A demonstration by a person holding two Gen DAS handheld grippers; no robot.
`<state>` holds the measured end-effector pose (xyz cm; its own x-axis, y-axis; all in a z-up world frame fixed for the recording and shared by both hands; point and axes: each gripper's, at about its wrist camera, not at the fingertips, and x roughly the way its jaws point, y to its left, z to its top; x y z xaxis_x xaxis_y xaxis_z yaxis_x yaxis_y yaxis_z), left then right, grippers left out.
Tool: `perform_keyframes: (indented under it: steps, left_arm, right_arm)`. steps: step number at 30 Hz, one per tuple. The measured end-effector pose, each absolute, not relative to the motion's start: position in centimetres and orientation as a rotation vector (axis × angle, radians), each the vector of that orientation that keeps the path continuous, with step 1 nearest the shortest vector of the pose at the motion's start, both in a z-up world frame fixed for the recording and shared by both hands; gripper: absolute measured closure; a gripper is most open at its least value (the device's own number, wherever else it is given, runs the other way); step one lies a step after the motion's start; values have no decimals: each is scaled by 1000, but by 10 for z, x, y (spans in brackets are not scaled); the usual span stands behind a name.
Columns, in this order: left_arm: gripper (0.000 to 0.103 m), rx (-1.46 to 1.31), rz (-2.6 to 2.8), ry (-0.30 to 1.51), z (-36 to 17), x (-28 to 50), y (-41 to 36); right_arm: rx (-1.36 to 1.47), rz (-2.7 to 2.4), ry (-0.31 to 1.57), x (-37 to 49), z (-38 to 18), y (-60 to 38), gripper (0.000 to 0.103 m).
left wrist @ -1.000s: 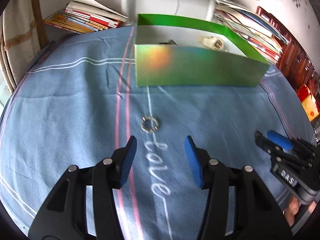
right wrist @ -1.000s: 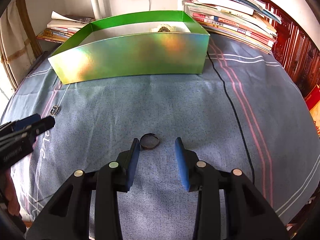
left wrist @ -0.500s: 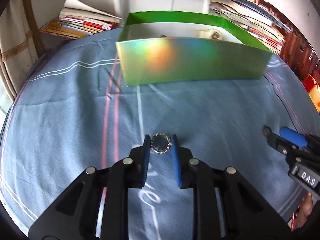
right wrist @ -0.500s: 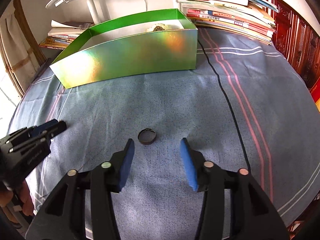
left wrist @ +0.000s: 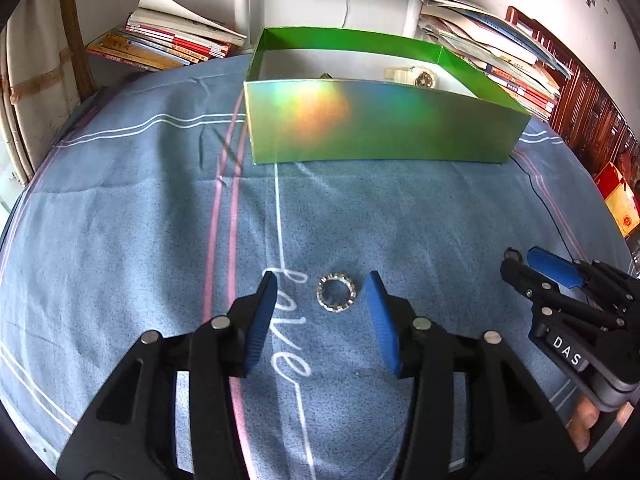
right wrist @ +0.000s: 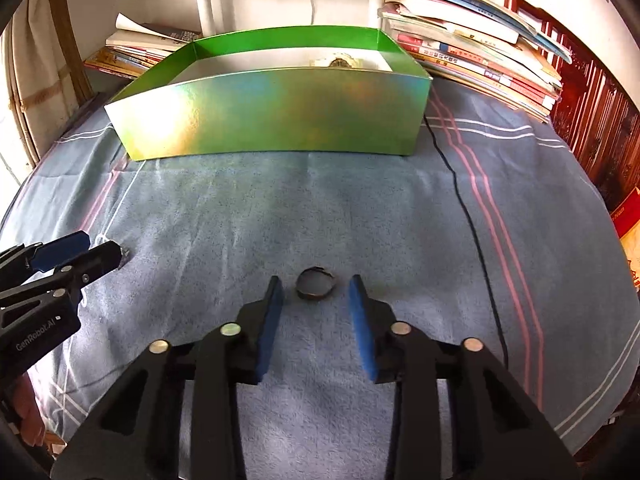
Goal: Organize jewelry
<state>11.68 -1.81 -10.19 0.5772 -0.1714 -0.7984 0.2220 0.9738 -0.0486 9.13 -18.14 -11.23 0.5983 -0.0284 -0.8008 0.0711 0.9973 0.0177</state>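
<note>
A silver beaded ring lies flat on the blue cloth. My left gripper is open, one finger on each side of the ring, not touching it. A dark ring lies on the cloth just ahead of my right gripper, which is open with its tips on either side of it. A shiny green box stands open at the back, also in the right wrist view. It holds a pale watch-like piece.
Stacks of books lie behind the box on the left and more books on the right. A thin black cord runs down the cloth at the right. A white lamp post stands behind the box.
The left gripper narrowed around the silver ring half a second ago and has opened wide again, the ring still on the cloth. The right gripper moved forward so the dark ring lies between its tips.
</note>
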Motion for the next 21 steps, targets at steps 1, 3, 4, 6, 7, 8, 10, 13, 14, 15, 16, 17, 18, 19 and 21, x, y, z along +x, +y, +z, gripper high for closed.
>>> perform_keyframes:
  steps: [1, 3, 4, 6, 7, 8, 10, 13, 14, 15, 16, 17, 18, 19, 21]
  left_arm:
    - [57, 58, -228, 927, -102, 118, -17]
    - [58, 55, -218, 934, -104, 120, -16]
    - [59, 50, -213, 939, -106, 121, -15]
    - [59, 26, -203, 945, -106, 121, -13]
    - [59, 21, -198, 946, -106, 121, -13]
    - [59, 19, -194, 943, -105, 120, -13]
    - [59, 24, -195, 935, -103, 115, -15]
    - [59, 50, -203, 922, -101, 108, -22]
    - [59, 59, -211, 922, -101, 107, -25]
    - [59, 68, -215, 927, -103, 106, -27]
    - [59, 74, -216, 934, -106, 107, -29]
    - [59, 78, -213, 941, -110, 108, -31]
    - [60, 91, -201, 926, -110, 107, -33]
    - [60, 96, -194, 922, -110, 107, -33]
    - [60, 84, -187, 914, -110, 106, -33]
  right_arm:
    - [48, -59, 927, 92, -112, -181, 75]
    - [48, -65, 924, 94, -112, -180, 75]
    - [49, -67, 923, 94, -112, -180, 75]
    - [56, -68, 922, 93, -113, -180, 75]
    - [61, -71, 923, 92, -112, -181, 73]
    - [64, -75, 924, 91, -112, -181, 73]
    - [65, -80, 923, 89, -113, -182, 72]
    - [66, -85, 920, 88, -113, -182, 72]
    - [66, -86, 920, 88, -113, -182, 72]
    - [65, -88, 919, 89, -113, -182, 72]
    - [64, -90, 917, 89, -113, -182, 72]
    - [61, -92, 914, 89, -113, -181, 72]
    - [58, -94, 912, 89, -113, -181, 72]
    - [53, -95, 908, 89, -113, -180, 72]
    - [50, -95, 904, 89, -114, -179, 72]
